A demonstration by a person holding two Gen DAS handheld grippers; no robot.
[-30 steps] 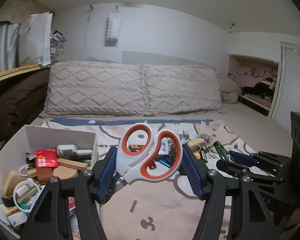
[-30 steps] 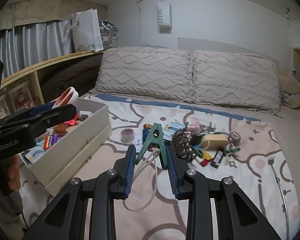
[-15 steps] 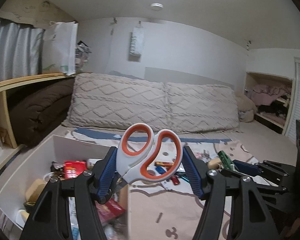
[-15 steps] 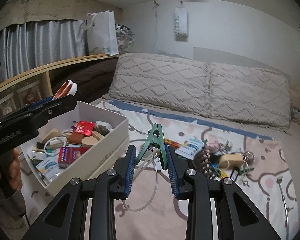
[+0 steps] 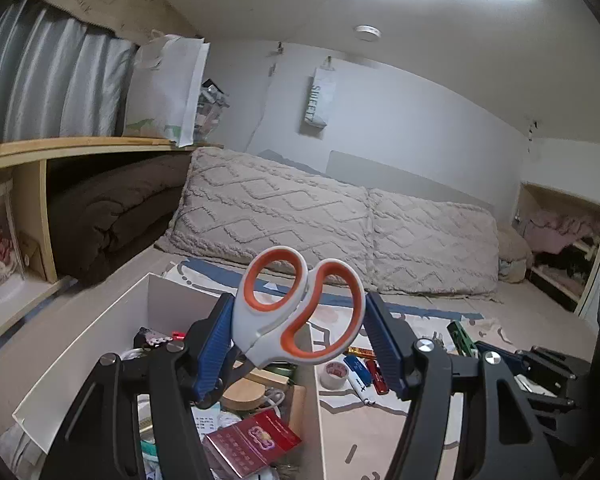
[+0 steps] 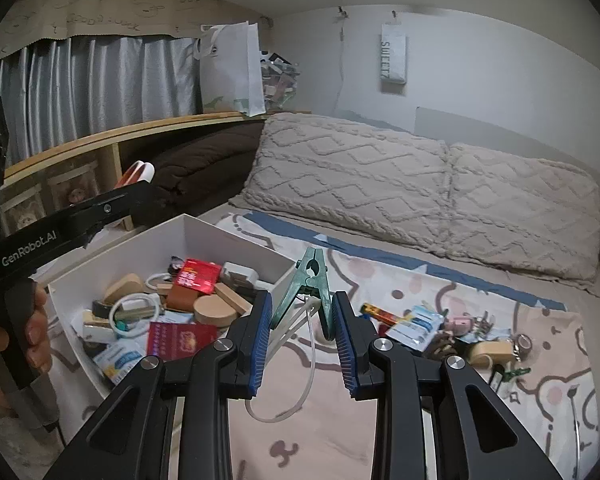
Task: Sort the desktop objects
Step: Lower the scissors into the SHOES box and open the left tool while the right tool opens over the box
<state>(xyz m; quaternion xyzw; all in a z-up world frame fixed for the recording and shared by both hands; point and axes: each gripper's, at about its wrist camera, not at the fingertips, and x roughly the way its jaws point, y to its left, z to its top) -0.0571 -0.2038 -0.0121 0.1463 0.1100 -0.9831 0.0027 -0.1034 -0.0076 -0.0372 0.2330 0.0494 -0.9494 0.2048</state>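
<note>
Transfer step. Left tool [image 5: 300, 332] clamped on scissors [image 5: 298, 308], held handles-up over box [image 5: 100, 340]. Right tool [image 6: 300, 336] clamped on green clip [image 6: 306, 284] with white cord [image 6: 310, 348], above bed just beside box. Next move probably called for lowering, then release into box.
</note>
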